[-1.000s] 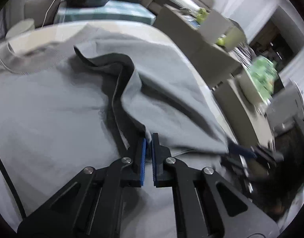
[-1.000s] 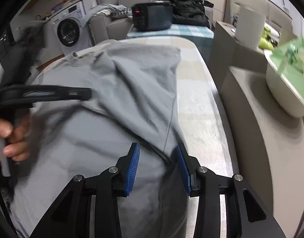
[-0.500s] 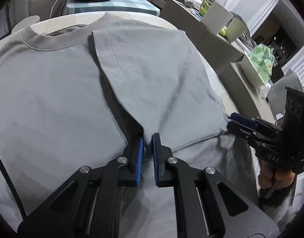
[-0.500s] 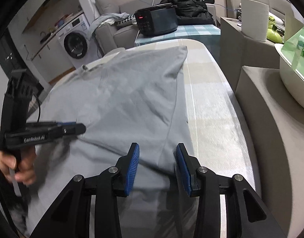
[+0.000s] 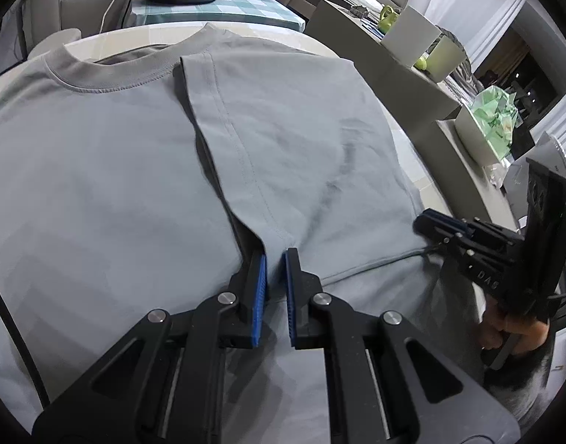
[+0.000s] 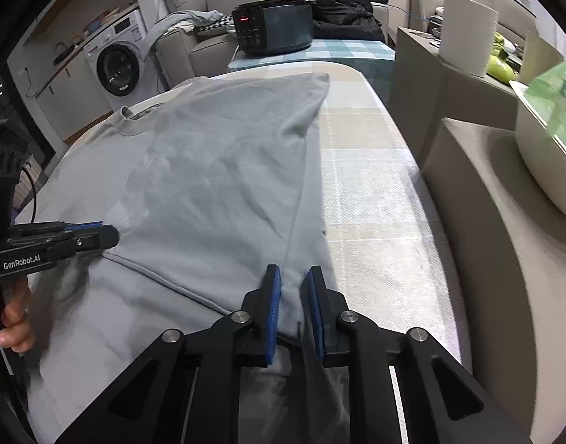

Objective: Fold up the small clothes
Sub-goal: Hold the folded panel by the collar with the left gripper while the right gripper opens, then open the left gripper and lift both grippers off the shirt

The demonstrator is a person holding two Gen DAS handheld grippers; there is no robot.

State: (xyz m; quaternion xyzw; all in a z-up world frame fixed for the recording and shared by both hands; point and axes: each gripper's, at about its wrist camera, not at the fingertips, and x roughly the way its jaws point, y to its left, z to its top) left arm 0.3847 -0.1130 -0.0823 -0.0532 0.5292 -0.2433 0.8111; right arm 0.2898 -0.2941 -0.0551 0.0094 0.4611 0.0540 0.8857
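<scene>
A grey T-shirt [image 5: 98, 185] lies on the table, collar at the far end, with its right side folded over the body. My left gripper [image 5: 274, 259] is shut on the near end of that folded flap, with cloth pinched between the blue pads. In the right wrist view the T-shirt [image 6: 216, 170] spreads ahead, and my right gripper [image 6: 294, 277] sits at the fold's near right edge. Its jaws are closing, with a ridge of cloth between the pads. Each wrist view shows the other tool: the right gripper [image 5: 423, 222] and the left gripper [image 6: 109, 235], both hand-held and low over the shirt.
The table's checked cloth [image 6: 375, 203] is bare to the right of the shirt. A grey bench [image 6: 486, 259] beside it carries a white bowl [image 6: 541, 155] and a paper roll [image 6: 467, 33]. A black appliance [image 6: 275, 29] stands beyond the far end, a washing machine [image 6: 116, 70] at back left.
The lifted, rumpled flap has come down and now lies flat over the shirt's body. The right gripper's jaws have narrowed onto the cloth; the left stays pinched on the flap.
</scene>
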